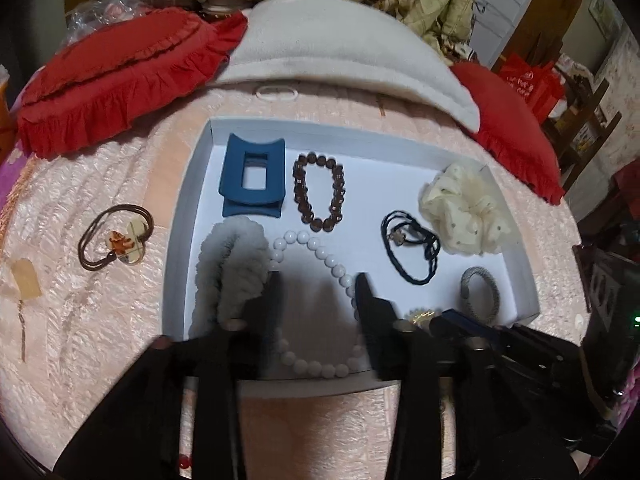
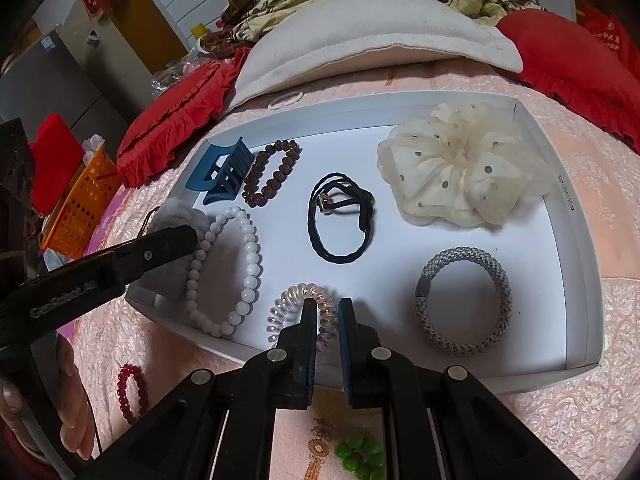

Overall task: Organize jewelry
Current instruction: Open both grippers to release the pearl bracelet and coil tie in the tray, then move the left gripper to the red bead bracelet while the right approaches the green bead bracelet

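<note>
A white tray [image 1: 192,200] [image 2: 568,240] on the pink bedspread holds a blue hair claw [image 1: 252,176], a brown bead bracelet [image 1: 318,192], a cream scrunchie [image 2: 460,168], a black hair tie [image 2: 340,220], a grey braided band [image 2: 464,304], a grey fuzzy scrunchie [image 1: 228,276], a white bead bracelet [image 2: 228,268] and a clear coil tie [image 2: 300,312]. My left gripper [image 1: 318,280] is open above the white beads. My right gripper [image 2: 327,304] is slightly open around the coil tie.
Outside the tray lie a brown hair tie with a charm [image 1: 116,240], a red bead bracelet [image 2: 134,388] and green beads [image 2: 360,456]. Red pillows [image 1: 112,76] and a white pillow [image 1: 340,48] lie behind. An orange basket [image 2: 84,204] stands left.
</note>
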{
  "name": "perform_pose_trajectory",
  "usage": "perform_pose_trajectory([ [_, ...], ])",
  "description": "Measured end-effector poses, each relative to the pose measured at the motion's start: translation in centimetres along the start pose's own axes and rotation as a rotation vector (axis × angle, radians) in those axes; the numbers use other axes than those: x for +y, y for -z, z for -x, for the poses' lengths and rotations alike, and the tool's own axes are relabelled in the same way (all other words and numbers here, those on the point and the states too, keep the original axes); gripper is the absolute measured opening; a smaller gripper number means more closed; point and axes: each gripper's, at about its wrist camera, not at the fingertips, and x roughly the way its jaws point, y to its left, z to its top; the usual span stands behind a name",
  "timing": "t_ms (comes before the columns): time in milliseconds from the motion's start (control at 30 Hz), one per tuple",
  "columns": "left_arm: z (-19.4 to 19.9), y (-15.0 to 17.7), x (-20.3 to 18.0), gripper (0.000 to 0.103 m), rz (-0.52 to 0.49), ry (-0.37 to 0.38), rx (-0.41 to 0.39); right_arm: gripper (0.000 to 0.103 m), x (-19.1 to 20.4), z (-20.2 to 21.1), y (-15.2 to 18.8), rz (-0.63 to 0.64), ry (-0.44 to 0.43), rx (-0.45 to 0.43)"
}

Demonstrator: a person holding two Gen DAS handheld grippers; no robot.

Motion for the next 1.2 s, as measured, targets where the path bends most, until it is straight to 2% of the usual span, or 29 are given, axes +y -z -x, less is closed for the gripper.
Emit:
perform_pose_trajectory([
  [167,2.7,0.1,-0.5,0.043,0.018,0.033,-0.036,0.009,-0.1,0.4,0.1,-0.005,0.003,-0.001],
  [433,10.0,2.0,-0.2,0.043,-0.005,-0.011,-0.155,0.009,0.4,3.4,0.5,-0.006,-0.015,-0.053],
  [567,12.9,3.9,1.5,0.044,0.03,-0.073,-0.208,0.009,0.2,5.4,1.2,-0.024,-0.027,-0.078],
  [700,14.9,5.8,3.3,0.044,0.084,-0.096,-0.227,0.009,-0.3,6.7,2.4,-0.043,-0.034,-0.079],
  [867,16.9,8.3,5.1,0.044,0.117,-0.202,-0.262,0.01,-1.2,8.8,4.8,-0.063,-0.036,-0.094],
  [1067,18.5,11.4,6.8,0.044,0.133,-0.301,-0.281,0.01,-3.3,11.4,8.4,-0.042,0.018,-0.063],
  [1200,19.5,12.9,7.1,0.044,0.117,-0.373,-0.315,0.01,-5.4,15.2,7.8,0.001,0.109,-0.049],
])
